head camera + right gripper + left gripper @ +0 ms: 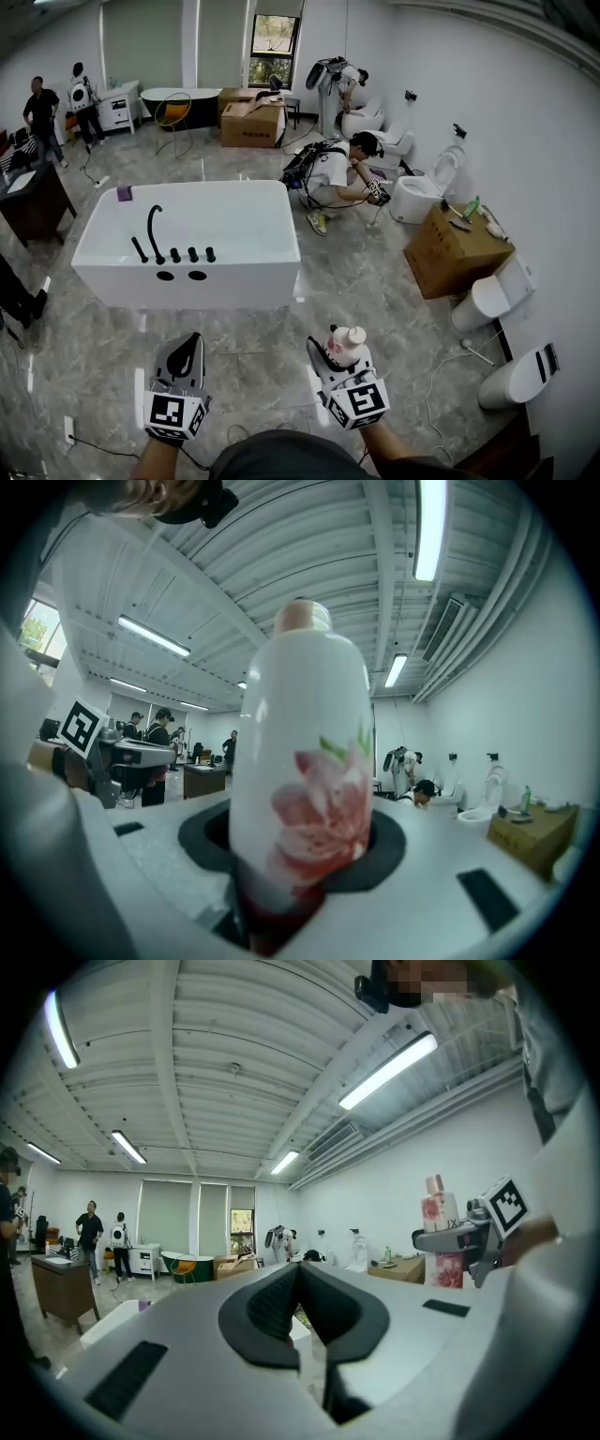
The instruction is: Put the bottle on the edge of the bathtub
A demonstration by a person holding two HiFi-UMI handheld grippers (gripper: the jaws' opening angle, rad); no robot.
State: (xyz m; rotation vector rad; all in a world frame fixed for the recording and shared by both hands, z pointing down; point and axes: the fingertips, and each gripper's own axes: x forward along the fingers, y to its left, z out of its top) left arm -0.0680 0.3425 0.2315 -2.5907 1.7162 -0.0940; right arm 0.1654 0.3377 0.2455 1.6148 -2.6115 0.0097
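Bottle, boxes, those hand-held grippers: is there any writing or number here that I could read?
Bottle: no words, only a pink flower print.
Left hand-held gripper and right hand-held gripper: black-and-white square markers on their cubes, no letters.
Right hand-held gripper's side, left gripper view: small marks, too blurred to read.
Boxes: nothing legible.
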